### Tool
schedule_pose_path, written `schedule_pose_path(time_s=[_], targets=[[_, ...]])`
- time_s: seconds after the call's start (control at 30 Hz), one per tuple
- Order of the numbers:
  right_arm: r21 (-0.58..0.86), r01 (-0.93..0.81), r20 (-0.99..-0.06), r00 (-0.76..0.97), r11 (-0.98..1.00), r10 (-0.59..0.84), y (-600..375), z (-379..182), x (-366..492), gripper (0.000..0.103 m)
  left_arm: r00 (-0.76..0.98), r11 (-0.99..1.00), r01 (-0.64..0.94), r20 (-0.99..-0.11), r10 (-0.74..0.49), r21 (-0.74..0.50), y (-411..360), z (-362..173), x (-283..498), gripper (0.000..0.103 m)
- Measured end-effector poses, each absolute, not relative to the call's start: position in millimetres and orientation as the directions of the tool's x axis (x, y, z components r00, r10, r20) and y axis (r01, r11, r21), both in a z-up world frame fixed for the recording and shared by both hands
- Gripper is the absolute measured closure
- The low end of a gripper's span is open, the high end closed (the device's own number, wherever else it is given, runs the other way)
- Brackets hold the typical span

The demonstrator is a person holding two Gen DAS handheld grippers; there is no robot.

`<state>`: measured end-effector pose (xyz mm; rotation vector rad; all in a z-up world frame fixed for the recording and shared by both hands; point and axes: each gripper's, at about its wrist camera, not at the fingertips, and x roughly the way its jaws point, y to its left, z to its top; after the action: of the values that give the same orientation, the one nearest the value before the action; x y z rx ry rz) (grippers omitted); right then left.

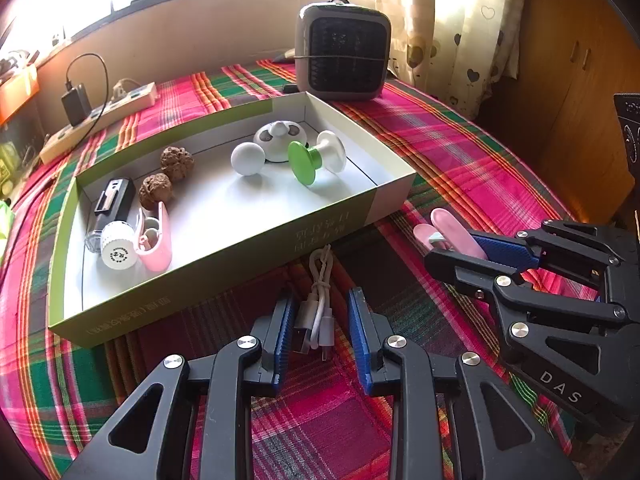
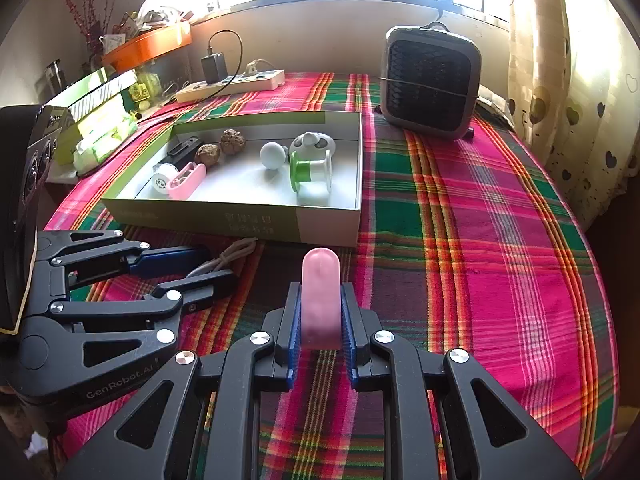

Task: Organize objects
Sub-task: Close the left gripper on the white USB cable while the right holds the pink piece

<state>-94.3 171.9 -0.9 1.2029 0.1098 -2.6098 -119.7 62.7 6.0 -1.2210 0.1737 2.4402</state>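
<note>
Mid-sort on a plaid-covered counter point(image 2: 480, 220): shallow cardboard box point(image 1: 240, 256) already loaded with two walnuts point(image 1: 164, 180), a black lighter-like item point(image 1: 114, 196), a white capped bottle point(image 1: 116, 246), a pink clip case point(image 1: 156, 240), a white ball point(image 1: 248, 159), a green-and-white spool point(image 1: 316, 158) and a grey-white gadget point(image 1: 280, 136). Still outside, at the box's 6 o'clock: coiled white USB cable point(image 1: 318, 308), lying between the released jaws of the left tool point(image 1: 320, 332), pads clear of it. At 3 o'clock from the cable, right tool point(image 2: 320, 320) clenched on a pink capsule-shaped object point(image 2: 321, 300), held above the cloth. By the look of it, two items left to box.
</note>
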Motion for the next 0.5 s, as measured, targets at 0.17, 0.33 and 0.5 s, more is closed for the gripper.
schedule_pose_path(time_s=[0.17,0.33,0.5], targets=[[0.04,0.27,-0.755,-0.623,-0.962,-0.206,171,0,-93,0.084,-0.543,-0.917,-0.395,-0.791,0.284,-0.058,62,6,-120,0.086],[0.033,0.271,-0.754,-0.625,-0.962,-0.202,169,2,-93,0.084,-0.55,-0.917,-0.394,-0.785,0.286,-0.058,60,8,-119,0.086],[0.027,0.272,-0.746,-0.635,-0.962,-0.201,167,8,-92,0.084,-0.572,-0.917,-0.394,-0.763,0.3,-0.064,56,18,-115,0.086]])
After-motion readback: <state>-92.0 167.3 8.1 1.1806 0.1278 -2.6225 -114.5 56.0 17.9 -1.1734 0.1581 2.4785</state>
